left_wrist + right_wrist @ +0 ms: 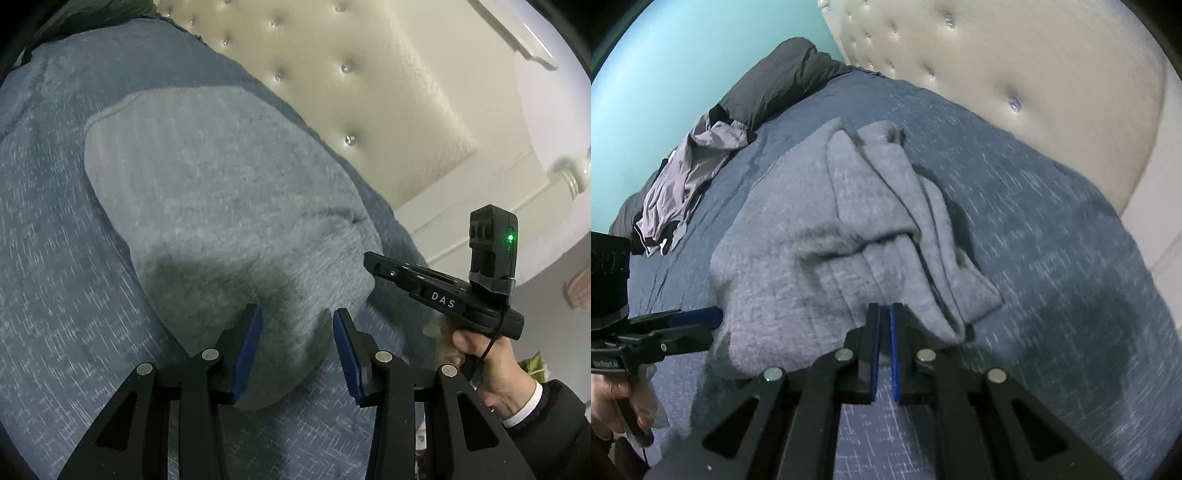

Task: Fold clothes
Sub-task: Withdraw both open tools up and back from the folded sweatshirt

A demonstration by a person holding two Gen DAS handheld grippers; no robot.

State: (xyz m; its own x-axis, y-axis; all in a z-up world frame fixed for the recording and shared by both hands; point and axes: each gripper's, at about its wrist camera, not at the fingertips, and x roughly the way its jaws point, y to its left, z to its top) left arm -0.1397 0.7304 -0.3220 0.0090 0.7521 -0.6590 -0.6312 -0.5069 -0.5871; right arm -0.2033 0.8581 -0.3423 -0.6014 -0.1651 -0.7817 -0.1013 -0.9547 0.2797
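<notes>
Grey garment (827,236) flat on blue bedspread (1052,229), long axis running away toward headboard (1015,74). Right gripper (885,314) pinched shut on near hem; left gripper (297,321) half-open, straddling near edge, ungripped.

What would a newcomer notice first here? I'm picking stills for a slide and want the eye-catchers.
The grey garment lies half folded in the middle of the blue bedspread, with both grippers at its near edge: the left gripper open over the cloth, the right gripper shut at the hem. Behind the bed stands a cream tufted headboard, and a crumpled pile of clothes lies at the far left.
</notes>
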